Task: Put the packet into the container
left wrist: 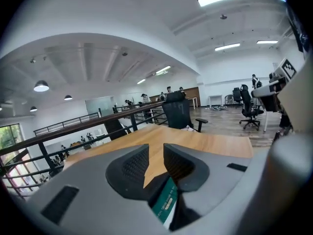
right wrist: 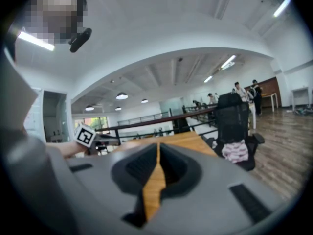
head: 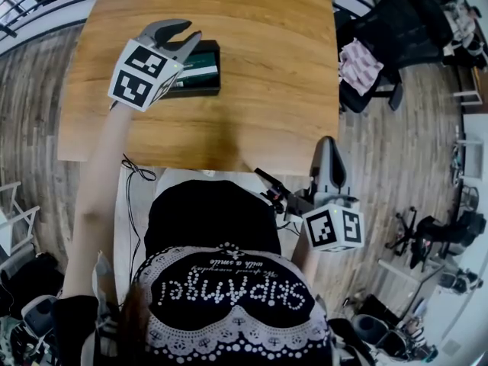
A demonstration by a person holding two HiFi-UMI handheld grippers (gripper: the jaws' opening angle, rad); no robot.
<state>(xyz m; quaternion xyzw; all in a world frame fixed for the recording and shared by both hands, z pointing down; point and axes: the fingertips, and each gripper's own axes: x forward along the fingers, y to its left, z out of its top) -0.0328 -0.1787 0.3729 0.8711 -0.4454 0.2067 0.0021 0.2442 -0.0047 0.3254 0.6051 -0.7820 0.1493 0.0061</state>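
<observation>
We saw the green-and-white packet [head: 197, 69] lying flat inside the black container [head: 207, 49], which sat on the wooden surface [head: 259, 67] towards its left half. The left tongs [head: 191, 30] hung just above the container's near-left end, apart from it. In the left gripper view those tongs [left wrist: 155, 152] stood narrow, with a slim gap of bare wood between the pads and nothing gripped. The packet [left wrist: 166, 204] showed below, behind the jaw roots. The right tongs [head: 326, 142] were held well away, off the near right corner of the surface and close to our body. In the right gripper view the right tongs [right wrist: 158, 148] were drawn together and empty, with only a hairline of wood showing between the tips. A black office chair [head: 396, 21] carrying a pink cloth [head: 358, 64] stood beyond the right edge of the surface.
</observation>
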